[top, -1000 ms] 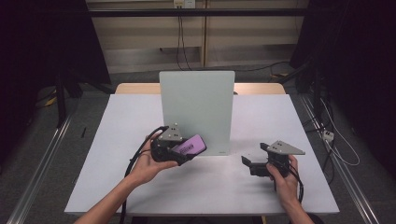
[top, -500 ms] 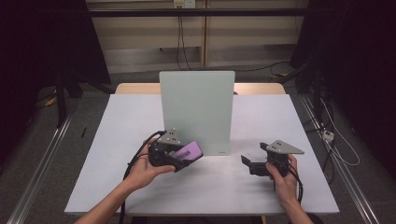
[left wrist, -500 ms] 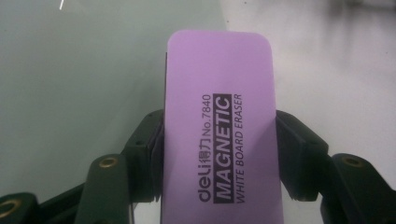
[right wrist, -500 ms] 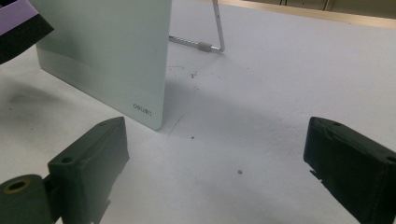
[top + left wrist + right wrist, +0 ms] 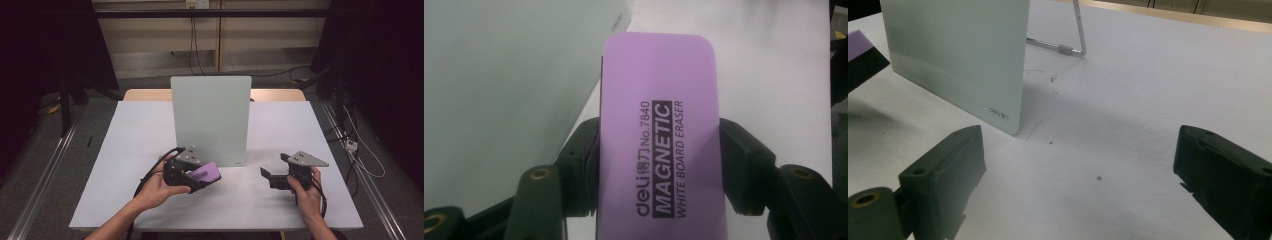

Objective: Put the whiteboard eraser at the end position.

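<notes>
Purple plastic is what catches the eye: the left tool (image 5: 200, 176) has a purple whiteboard eraser (image 5: 659, 135) pinched between its two black jaws, one jaw on each long side, about halfway along the body. The printed face reads "deli No.7840 MAGNETIC WHITE BOARD ERASER" and it's turned toward the camera in the left gripper view, with the far end of the eraser sticking out well past the jaws. So that tool is clamped down on the eraser, no gap on either side.

From the high view the eraser (image 5: 203, 174) is held just above the white tabletop (image 5: 135, 140), right in front of the lower left corner of the upright pale green board (image 5: 211, 120). Can't tell if it's actually touching the board, looks very close though.

Right tool (image 5: 267, 176) is a different story. It sits off to the right of the board, near the front of the tabletop, with its jaws spread wide and nothing between them except bare white surface. In the right gripper view you can see the board (image 5: 955, 55) edge-on-ish with a small logo at its bottom corner, plus the wire stand (image 5: 1075, 42) propping it up from behind.
</notes>
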Motion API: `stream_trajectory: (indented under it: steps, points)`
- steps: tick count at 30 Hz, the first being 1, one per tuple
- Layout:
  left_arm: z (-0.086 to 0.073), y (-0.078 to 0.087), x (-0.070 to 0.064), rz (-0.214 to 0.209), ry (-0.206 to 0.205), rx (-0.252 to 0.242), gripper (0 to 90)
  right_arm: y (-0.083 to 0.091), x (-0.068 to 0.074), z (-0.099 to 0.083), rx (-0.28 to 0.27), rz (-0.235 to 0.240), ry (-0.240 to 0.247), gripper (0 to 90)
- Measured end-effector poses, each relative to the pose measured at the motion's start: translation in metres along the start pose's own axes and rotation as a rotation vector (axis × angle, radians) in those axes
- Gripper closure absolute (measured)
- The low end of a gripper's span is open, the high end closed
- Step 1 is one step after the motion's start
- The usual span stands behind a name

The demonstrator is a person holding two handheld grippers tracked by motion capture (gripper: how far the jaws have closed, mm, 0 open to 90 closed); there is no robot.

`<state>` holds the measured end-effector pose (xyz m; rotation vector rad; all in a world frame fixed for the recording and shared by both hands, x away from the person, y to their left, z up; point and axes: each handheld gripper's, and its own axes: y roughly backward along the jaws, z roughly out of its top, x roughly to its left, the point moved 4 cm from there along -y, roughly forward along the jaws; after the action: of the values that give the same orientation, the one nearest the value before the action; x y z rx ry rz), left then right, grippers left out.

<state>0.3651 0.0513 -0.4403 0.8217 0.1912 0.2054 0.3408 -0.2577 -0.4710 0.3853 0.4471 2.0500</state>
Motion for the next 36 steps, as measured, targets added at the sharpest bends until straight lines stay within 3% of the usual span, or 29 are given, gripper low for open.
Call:
stream_trajectory:
  steps: [4,9,16,19,24,27,36]
  points:
    - [0.002,-0.003,-0.006,-0.013,-0.019,0.014,41.2,0.0,0.0,0.0,-0.002,0.005,0.0,6.4]
    - [0.004,-0.004,-0.01,-0.013,-0.005,0.009,41.1,-0.003,0.0,0.001,-0.001,0.014,0.002,6.4]
    - [0.005,-0.014,-0.017,-0.022,-0.021,0.039,41.1,-0.006,0.002,0.002,-0.002,0.026,0.008,6.6]
    - [0.006,-0.017,-0.02,-0.048,-0.03,0.04,41.2,-0.006,0.002,0.002,-0.002,0.025,0.008,6.6]
    - [0.008,-0.021,-0.025,-0.05,-0.051,0.072,41.1,-0.006,0.002,0.002,0.001,0.021,0.008,6.6]
    - [0.009,-0.023,-0.026,-0.066,-0.047,0.063,41.1,-0.005,0.003,0.003,-0.001,0.017,0.014,6.5]
    - [0.01,-0.036,-0.03,-0.091,-0.055,0.116,41.1,-0.007,0.004,0.003,0.005,0.019,0.016,6.5]
